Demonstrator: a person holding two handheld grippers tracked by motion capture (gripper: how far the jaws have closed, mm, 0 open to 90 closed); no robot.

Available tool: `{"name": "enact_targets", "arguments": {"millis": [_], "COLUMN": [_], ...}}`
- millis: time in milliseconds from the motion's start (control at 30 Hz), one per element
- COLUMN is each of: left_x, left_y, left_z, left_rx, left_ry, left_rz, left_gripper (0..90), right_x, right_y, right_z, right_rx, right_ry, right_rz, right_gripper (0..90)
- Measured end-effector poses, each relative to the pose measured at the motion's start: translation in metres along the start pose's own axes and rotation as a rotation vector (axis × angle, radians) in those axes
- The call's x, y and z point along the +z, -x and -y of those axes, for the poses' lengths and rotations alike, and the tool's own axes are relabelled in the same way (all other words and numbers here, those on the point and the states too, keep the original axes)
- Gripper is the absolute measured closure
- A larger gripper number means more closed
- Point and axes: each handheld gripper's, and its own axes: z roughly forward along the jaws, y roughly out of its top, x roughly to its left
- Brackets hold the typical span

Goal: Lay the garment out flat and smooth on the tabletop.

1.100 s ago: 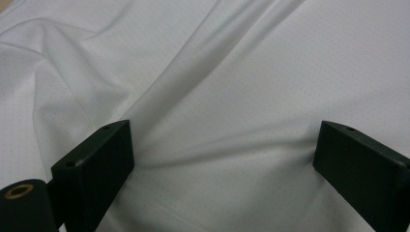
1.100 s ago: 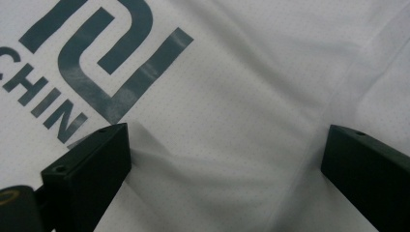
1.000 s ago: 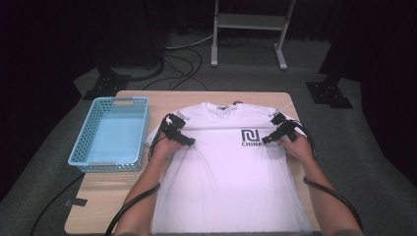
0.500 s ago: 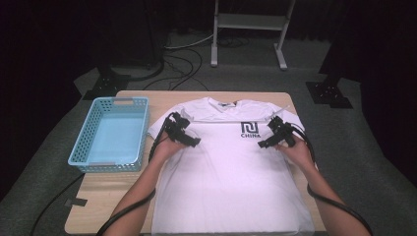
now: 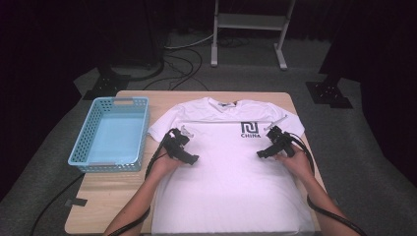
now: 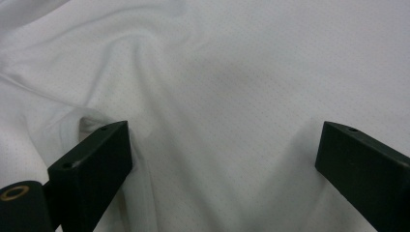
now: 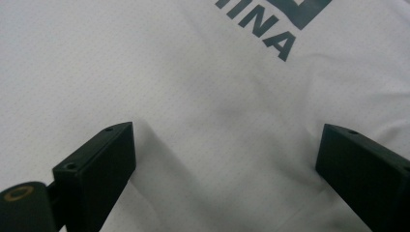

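The white T-shirt lies flat, covering the near table to its front edge; the left gripper and right gripper hover over its chest, jaws spread wide, holding nothing; a blue basket stands left; stands and cables lie beyond.

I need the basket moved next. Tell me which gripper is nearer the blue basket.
Left. The left gripper hovers over the white T-shirt just beside the blue basket; the right gripper is across the shirt, near the printed logo.
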Motion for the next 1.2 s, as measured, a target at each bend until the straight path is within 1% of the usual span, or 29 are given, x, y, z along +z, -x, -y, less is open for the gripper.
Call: {"name": "enact_targets", "arguments": {"millis": [33,100,133,167,200,233,267,300,333,367,433,533,567,600,633,667,700,733,767,800,833,867,900,967,1000,1033,1067,1133,1200], "left_x": [0.000,0.002,0.004,0.006,0.008,0.012,0.016,0.017,0.016,0.014,0.007,-0.008,-0.014,-0.021,-0.028,-0.032,-0.034,-0.033,-0.031,-0.026,-0.021,-0.014,-0.007,0.008,0.015,0.019,0.022,0.030,0.041], "left_y": [0.001,0.001,0.000,-0.001,-0.003,-0.005,-0.006,-0.004,-0.003,0.000,0.007,0.025,0.033,0.042,0.049,0.053,0.054,0.051,0.046,0.039,0.031,0.023,0.015,0.002,-0.002,-0.007,-0.012,-0.025,-0.041], "left_z": [-0.001,-0.004,-0.007,-0.010,-0.013,-0.014,-0.014,-0.012,-0.010,-0.008,0.000,0.016,0.022,0.026,0.029,0.030,0.028,0.024,0.017,0.010,0.004,-0.002,-0.006,-0.010,-0.011,-0.012,-0.016,-0.026,-0.038], "left_rx": [0.015,0.043,0.041,0.031,0.006,-0.017,-0.032,-0.024,-0.030,-0.033,-0.022,0.004,0.012,0.030,0.042,0.052,0.072,0.095,0.102,0.089,0.069,0.049,0.023,-0.015,-0.007,-0.023,-0.034,-0.041,-0.059], "left_ry": [0.002,0.020,0.035,0.047,0.048,0.043,0.032,0.041,0.045,0.037,0.030,0.016,-0.001,-0.029,-0.044,-0.040,-0.012,0.023,0.041,0.057,0.066,0.065,0.054,0.017,0.020,0.041,0.047,0.046,0.056], "left_rz": [-0.006,-0.022,-0.018,-0.016,-0.011,0.003,0.017,0.006,0.001,0.000,0.005,0.029,0.053,0.093,0.133,0.152,0.137,0.109,0.078,0.048,0.029,0.021,0.018,0.022,0.009,0.006,0.001,-0.005,-0.020], "left_gripper": [4.9,4.9,4.9,4.7,4.6,4.6,4.6,3.9,3.4,3.5,3.5,4.4,4.4,4.4,6.0,9.8,10.0,8.5,7.4,6.6,5.5,5.4,5.4,5.4,5.3,1.2,0.8,0.8,0.9], "right_x": [0.000,0.001,0.002,0.002,0.003,0.004,0.007,0.009,0.010,0.008,0.004,-0.006,-0.010,-0.014,-0.019,-0.023,-0.027,-0.031,-0.033,-0.033,-0.031,-0.027,-0.022,-0.011,-0.006,-0.001,0.003,0.006,0.009], "right_y": [-0.001,-0.002,-0.001,0.002,0.006,0.010,0.014,0.015,0.016,0.014,0.010,-0.004,-0.010,-0.017,-0.026,-0.033,-0.038,-0.040,-0.037,-0.029,-0.019,-0.008,0.002,0.022,0.029,0.036,0.043,0.057,0.074], "right_z": [0.000,-0.002,-0.005,-0.009,-0.012,-0.015,-0.017,-0.017,-0.015,-0.012,-0.003,0.017,0.025,0.032,0.039,0.044,0.046,0.044,0.040,0.032,0.023,0.016,0.009,-0.001,-0.003,-0.006,-0.007,-0.010,-0.016], "right_rx": [-0.021,-0.043,-0.042,-0.045,-0.035,-0.019,-0.002,0.013,0.011,0.013,0.005,-0.011,-0.013,-0.016,-0.028,-0.058,-0.097,-0.130,-0.136,-0.122,-0.088,-0.061,-0.035,-0.001,0.008,0.018,0.023,0.028,0.053], "right_ry": [0.000,0.006,0.008,0.013,0.024,0.025,0.012,-0.003,0.010,0.018,0.012,0.016,0.014,0.003,-0.019,-0.050,-0.066,-0.043,-0.006,0.016,0.033,0.044,0.045,0.027,0.025,0.006,-0.006,0.021,0.022], "right_rz": [0.004,0.016,0.028,0.037,0.033,0.027,0.026,0.023,0.023,0.023,0.020,0.009,0.007,0.007,0.002,-0.010,-0.020,-0.003,0.013,0.014,0.010,0.018,0.020,0.038,0.030,0.034,0.031,0.036,0.046], "right_gripper": [6.4,6.8,6.8,6.8,6.7,6.8,6.7,4.3,4.2,4.2,4.3,4.4,4.5,4.7,5.2,7.2,11.8,12.3,11.0,10.6,8.3,8.1,8.1,8.1,8.1,8.1,4.8,5.6,5.7]}}
